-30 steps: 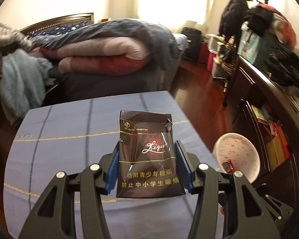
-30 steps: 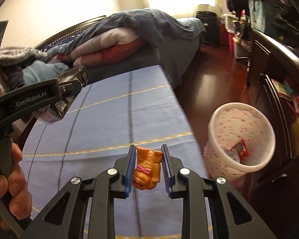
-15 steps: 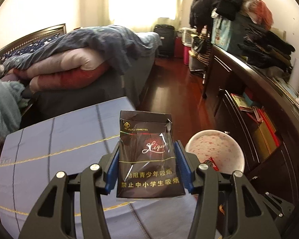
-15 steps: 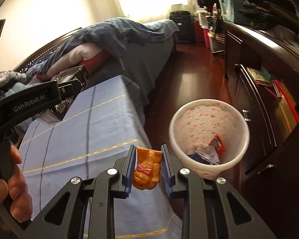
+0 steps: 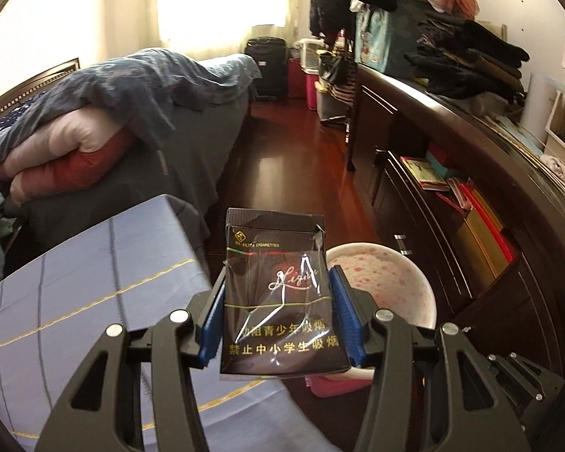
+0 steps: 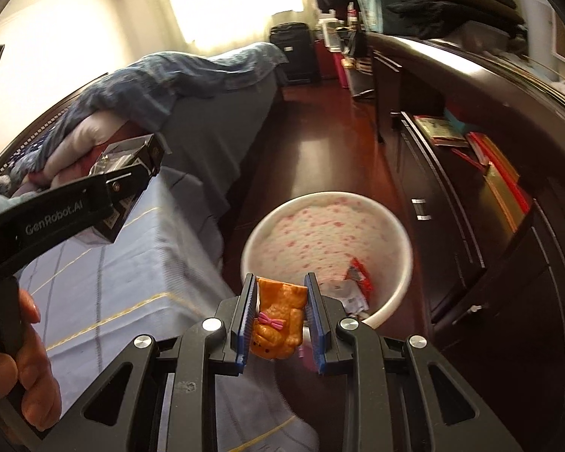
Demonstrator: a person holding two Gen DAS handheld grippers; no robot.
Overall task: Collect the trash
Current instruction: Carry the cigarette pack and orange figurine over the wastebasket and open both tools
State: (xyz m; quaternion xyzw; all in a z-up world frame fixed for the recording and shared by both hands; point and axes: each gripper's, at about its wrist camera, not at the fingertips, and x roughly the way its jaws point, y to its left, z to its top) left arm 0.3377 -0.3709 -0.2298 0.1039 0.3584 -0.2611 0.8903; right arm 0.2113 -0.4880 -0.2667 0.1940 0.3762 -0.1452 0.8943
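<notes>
Left gripper [image 5: 278,312]: fingers part-open, closed flat on the two narrow sides of the cigarette pack [image 5: 280,301], which stands upright between the blue pads.
Pack handling: light card under loose, crinkled film (likely slippery); top torn open, so probably empty and easy to crush. The side grip low on the body looks sound.
Right gripper [image 6: 280,320]: fingers drawn close, pinching the orange wrapper [image 6: 278,320], a small printed packet with a pink bow.
Wrapper handling: soft, thin and nearly weightless; it may cling to a pad on release. Held across its middle, which suits it.
Table [image 5: 75,301]: blue striped cloth, beneath and to the left of both grippers.
Bin [image 6: 326,237]: white, pink-speckled, on the floor just past the table edge; scraps already lie inside. The wrapper hangs near its near rim; the pack is beside it.
Beyond: bed [image 5: 132,113] with heaped quilts, dark wooden floor, cluttered cabinet [image 5: 471,188].
</notes>
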